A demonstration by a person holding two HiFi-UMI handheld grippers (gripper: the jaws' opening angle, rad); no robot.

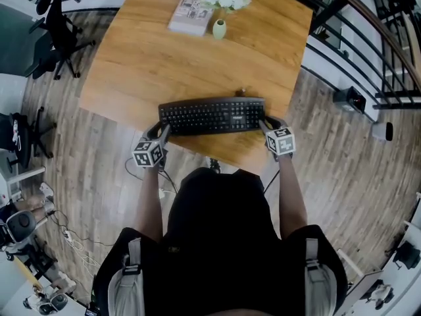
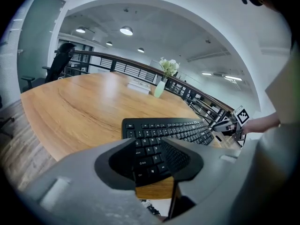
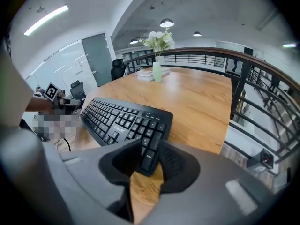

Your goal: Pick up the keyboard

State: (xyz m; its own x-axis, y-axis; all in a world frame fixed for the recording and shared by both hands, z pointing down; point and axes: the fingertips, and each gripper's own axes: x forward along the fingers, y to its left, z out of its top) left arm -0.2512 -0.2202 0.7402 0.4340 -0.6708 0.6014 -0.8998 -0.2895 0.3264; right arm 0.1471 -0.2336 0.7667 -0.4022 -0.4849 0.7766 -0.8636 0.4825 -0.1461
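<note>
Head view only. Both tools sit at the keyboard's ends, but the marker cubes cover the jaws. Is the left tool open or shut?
Observer: Open. In the left gripper view the left tool has its jaws apart, and the keyboard shows its near left corner between them.
Operator: And the right?
Observer: Also open. In the right gripper view the right tool has its jaws apart around the keyboard's near right corner, and the pads don't look pressed onto it.
Operator: Keyboard off the table yet?
Observer: No. In the right gripper view it lies flat on the wooden table.
</note>
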